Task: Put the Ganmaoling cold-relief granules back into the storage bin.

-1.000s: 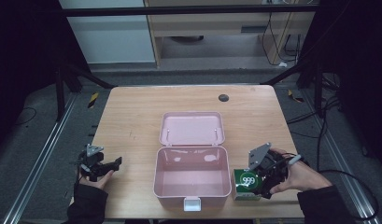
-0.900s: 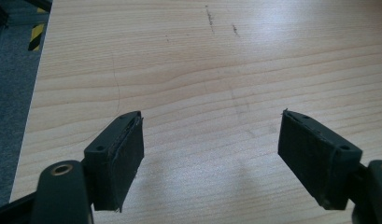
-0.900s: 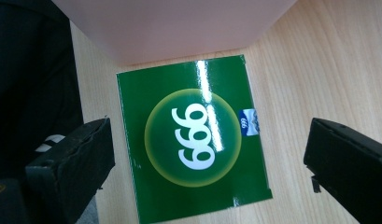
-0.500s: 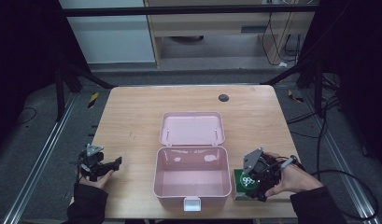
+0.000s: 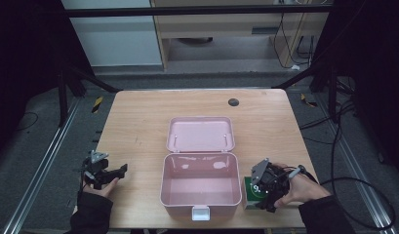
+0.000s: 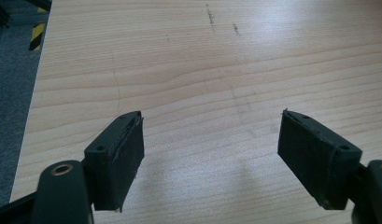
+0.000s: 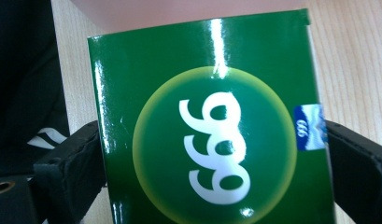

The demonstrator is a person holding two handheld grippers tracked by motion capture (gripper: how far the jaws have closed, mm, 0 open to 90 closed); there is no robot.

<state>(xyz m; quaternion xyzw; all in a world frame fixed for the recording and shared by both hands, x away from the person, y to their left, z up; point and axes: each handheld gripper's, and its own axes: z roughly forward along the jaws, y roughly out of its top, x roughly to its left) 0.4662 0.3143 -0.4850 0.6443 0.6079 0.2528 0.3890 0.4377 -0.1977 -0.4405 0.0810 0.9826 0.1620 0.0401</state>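
Sitting at lower right of high view: green box (image 5: 252, 191) on table (image 5: 138, 126), just beside right wall of open pink case (image 5: 201, 184), case lying leftward of it

Clamping green box across its 2 side faces: right gripper (image 5: 268, 187), jaws pressing both edges in right gripper view (image 7: 212, 140)

Idling at lower left, well apart from case: left gripper (image 5: 105, 172), jaws spread wide, gripping nothing, bare wood between

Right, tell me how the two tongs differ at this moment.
The left tongs hold nothing, with bare table between their jaws; the right tongs are shut on a green box. The left jaws stand wide apart; the right jaws press the box's two sides. In the high view the left tongs sit left of the pink case, the right tongs beside its right wall. Both have black jaws.
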